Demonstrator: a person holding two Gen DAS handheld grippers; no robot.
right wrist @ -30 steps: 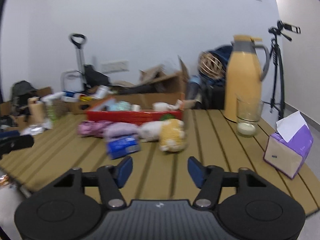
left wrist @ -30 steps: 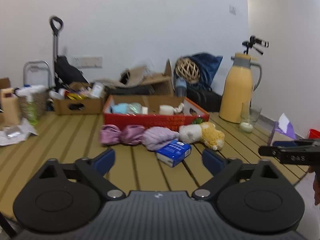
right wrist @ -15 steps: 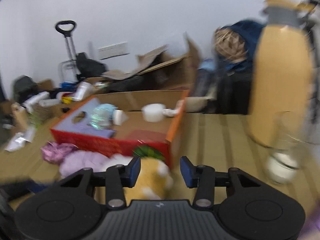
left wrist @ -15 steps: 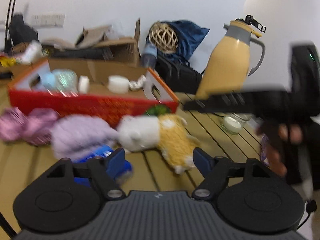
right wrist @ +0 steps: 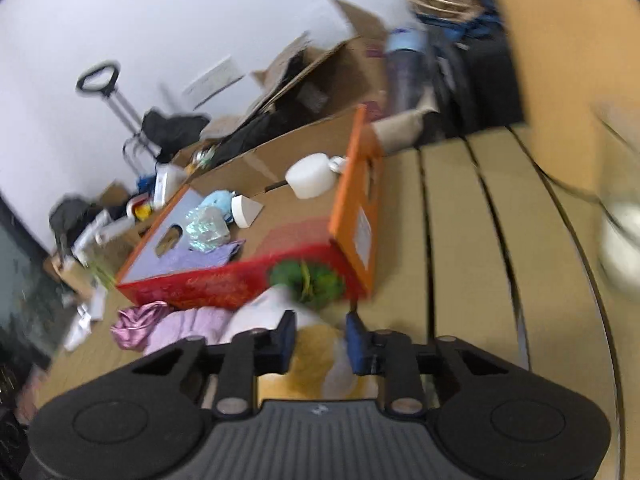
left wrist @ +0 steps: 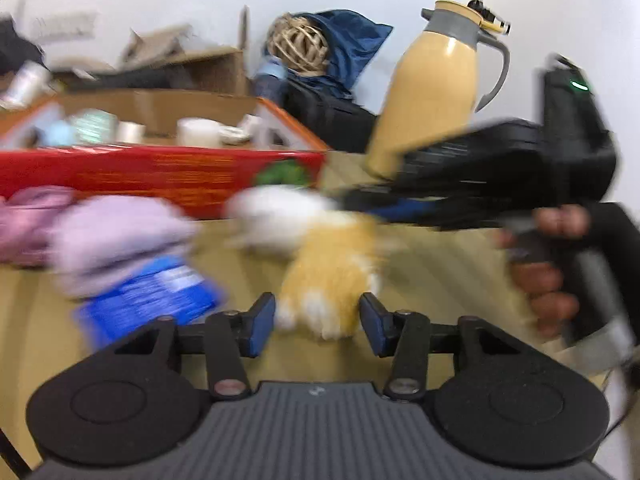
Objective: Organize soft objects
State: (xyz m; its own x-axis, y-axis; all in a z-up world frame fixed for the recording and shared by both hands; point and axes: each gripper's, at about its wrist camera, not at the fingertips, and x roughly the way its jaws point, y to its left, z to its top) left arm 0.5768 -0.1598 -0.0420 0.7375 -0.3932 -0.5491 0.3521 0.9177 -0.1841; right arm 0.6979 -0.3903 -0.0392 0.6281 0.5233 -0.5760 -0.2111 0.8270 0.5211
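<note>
A yellow-and-white plush toy (left wrist: 332, 268) lies on the slatted table in front of a red cardboard box (left wrist: 160, 172). My left gripper (left wrist: 318, 326) is open, its fingers either side of the plush's near end. My right gripper (right wrist: 320, 340) is open above the same plush (right wrist: 316, 364), its fingers straddling it; it also shows from the side in the left wrist view (left wrist: 400, 204). A lilac cloth bundle (left wrist: 116, 236), a pink one (left wrist: 24, 220) and a blue packet (left wrist: 148, 300) lie left of the plush. A green soft item (right wrist: 308, 280) sits against the box.
The red box (right wrist: 248, 280) holds a white roll (right wrist: 310, 176), a shiny packet and other small items. A yellow thermos jug (left wrist: 432, 92) and a glass (right wrist: 620, 240) stand to the right. Open brown boxes and bags are behind. Both views are blurred.
Both grippers have moved in on the plush toy from farther back. Their fingers have narrowed and now flank it. The right gripper has tilted and dropped over the plush.
</note>
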